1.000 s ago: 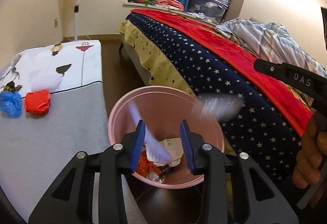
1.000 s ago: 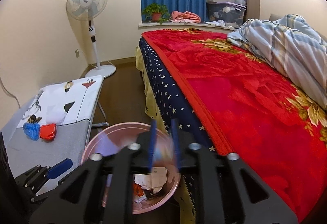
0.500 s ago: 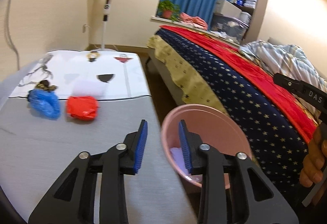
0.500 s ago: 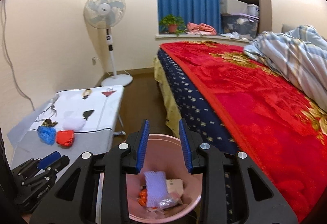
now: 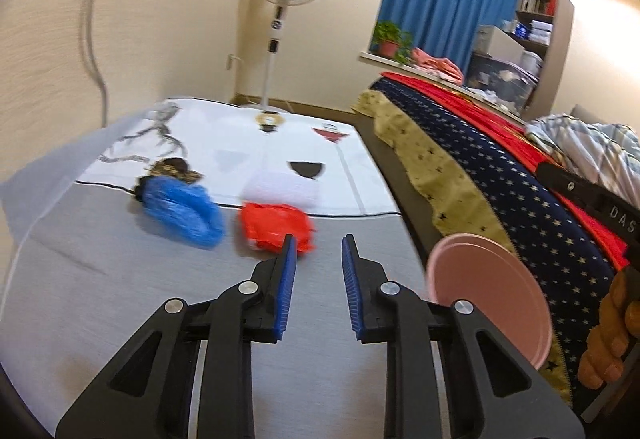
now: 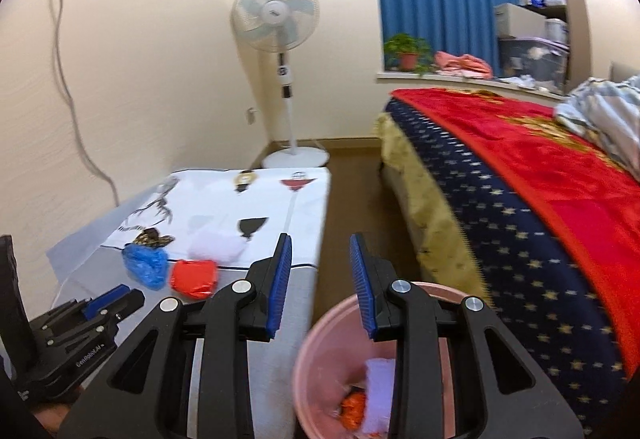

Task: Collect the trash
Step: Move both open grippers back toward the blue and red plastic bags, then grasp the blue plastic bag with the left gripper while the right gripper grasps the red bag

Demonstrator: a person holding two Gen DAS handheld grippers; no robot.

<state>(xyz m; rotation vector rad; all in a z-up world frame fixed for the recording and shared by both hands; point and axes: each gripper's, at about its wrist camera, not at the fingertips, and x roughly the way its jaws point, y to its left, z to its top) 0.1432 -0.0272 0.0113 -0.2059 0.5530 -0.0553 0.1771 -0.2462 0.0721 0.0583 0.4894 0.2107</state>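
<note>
Bedside, mid-desk near its printed far end, lies a crumpled red plastic wrapper [image 5: 276, 226], light, soft and crinkly, so I'd pinch its bulk with my wide-open, empty left tool [image 5: 318, 263].

A crumpled red wrapper [image 5: 277, 227] and a crinkled blue plastic piece [image 5: 182, 209] lie side by side, slightly apart, on the grey tabletop [image 5: 100, 279]. Beside the table, a pink bin [image 6: 320, 379] holds a pale lilac packet [image 6: 378, 395] and orange scraps [image 6: 353, 409].
</note>
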